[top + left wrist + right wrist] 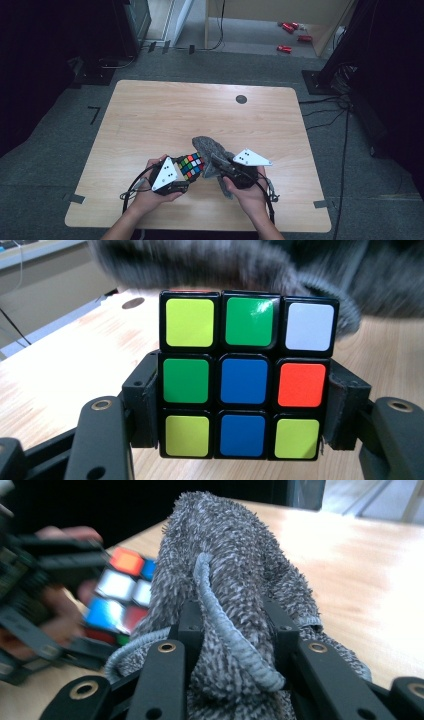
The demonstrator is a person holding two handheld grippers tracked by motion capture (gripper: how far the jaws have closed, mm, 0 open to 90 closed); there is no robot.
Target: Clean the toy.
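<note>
Two things meet just above the near middle of the wooden table (150,115): a puzzle cube (191,166) and a grey fluffy cloth (212,152). The cube sits clamped between the jaws of the left gripper (243,410), which press on its middle layer from both sides and leave a whole face of coloured stickers exposed, probably so the cloth can get at it. The cloth is bunched into a thick wad between the jaws of the right gripper (235,625), closed firmly on it, with a rounded end sticking out past the jaws to serve as a wiping pad. From above, the cloth lies at about two o'clock from the cube, touching or nearly touching it. Both hands hold their tools low and angled inward toward each other. At twelve o'clock, near the far edge, is a dark round cable hole (241,99).
</note>
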